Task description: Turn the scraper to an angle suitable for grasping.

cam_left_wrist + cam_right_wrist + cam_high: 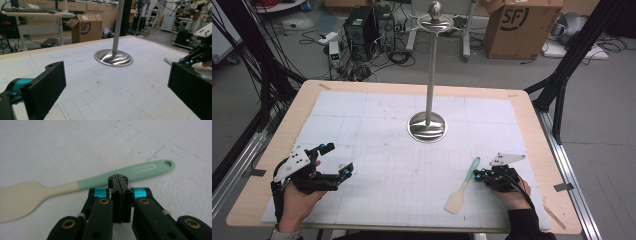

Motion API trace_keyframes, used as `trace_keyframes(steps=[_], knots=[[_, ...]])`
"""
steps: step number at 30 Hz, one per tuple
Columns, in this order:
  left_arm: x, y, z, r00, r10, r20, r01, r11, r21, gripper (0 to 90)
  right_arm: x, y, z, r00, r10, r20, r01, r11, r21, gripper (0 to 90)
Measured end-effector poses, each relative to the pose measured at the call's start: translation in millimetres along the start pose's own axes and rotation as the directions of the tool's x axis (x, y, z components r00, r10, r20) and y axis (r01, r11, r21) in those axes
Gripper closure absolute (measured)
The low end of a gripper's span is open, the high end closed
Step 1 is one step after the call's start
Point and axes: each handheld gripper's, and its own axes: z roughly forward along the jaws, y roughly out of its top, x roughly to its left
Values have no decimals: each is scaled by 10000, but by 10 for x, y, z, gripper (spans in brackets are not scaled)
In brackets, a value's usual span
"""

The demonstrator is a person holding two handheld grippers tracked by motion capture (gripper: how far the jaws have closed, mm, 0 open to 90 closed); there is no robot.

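A spatula (463, 186) with a mint-green handle and a cream blade lies flat on the white mat, front right of centre; the right gripper view shows it (82, 184) crosswise just beyond the jaw tips. My right gripper (478, 174) sits beside the handle with its jaws pressed together and nothing between them (118, 180). At the front left, my left gripper (339, 158) rests low over the mat with its jaws wide apart and empty (115, 82). A steel stand (428, 125) with a round base and tall pole rises mid-table, seen ahead as the stand (113, 57) in the left gripper view.
The white gridded mat (377, 115) covers most of the wooden table (532, 130). Cardboard boxes (522, 27), cables and computer cases sit on the floor beyond the far edge. Black frame posts flank both sides.
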Motion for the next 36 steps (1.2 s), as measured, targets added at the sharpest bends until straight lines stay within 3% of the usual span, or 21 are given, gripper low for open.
trace_keyframes(steps=[5, 8, 13, 16, 17, 18, 21, 25, 34, 36], knots=[[14, 0, -5, 10000, -64, -74, 64, 9999, 80, 22, 141, 157, 197, 9988, -407, -265, 405, 9991, -87, 900], [2, 12, -16, 10000, -1, -28, 1, 10000, -54, 22, 294, 256, 344, 9965, -791, -286, 785, 9967, -204, 900], [5, 28, -41, 10000, 27, -6, -27, 9999, -164, 22, 552, 402, 514, 9856, -1666, -306, 1664, 9860, -103, 900], [13, 24, -43, 10000, -17, -40, 16, 9999, -101, 22, 557, 410, 510, 9865, -1610, -301, 1608, 9869, -108, 900], [18, 25, -44, 10000, -19, -40, 19, 10000, -59, 22, 541, 403, 465, 9928, -1185, -179, 1181, 9927, -246, 900], [14, 28, -46, 10000, -61, 12, 61, 9999, -130, 22, 543, 405, 430, 9941, -1055, -244, 1041, 9933, -497, 900], [17, 27, -39, 10000, -16, 43, 16, 10000, -84, 22, 620, 434, 357, 9883, -1279, -837, 1201, 9885, -923, 900], [16, 21, -37, 10000, -23, 47, 24, 10000, -60, 22, 802, 472, 418, 9714, -1947, -1359, 1889, 9805, -549, 900], [57, 18, -66, 9999, -149, -53, 148, 9998, -98, 22, 985, 441, 507, 9473, -2160, -2366, 2341, 9709, 506, 900], [63, 21, -73, 9999, -135, -66, 134, 9998, -110, 22, 989, 417, 494, 9530, -1818, -2424, 2026, 9772, 636, 900]])
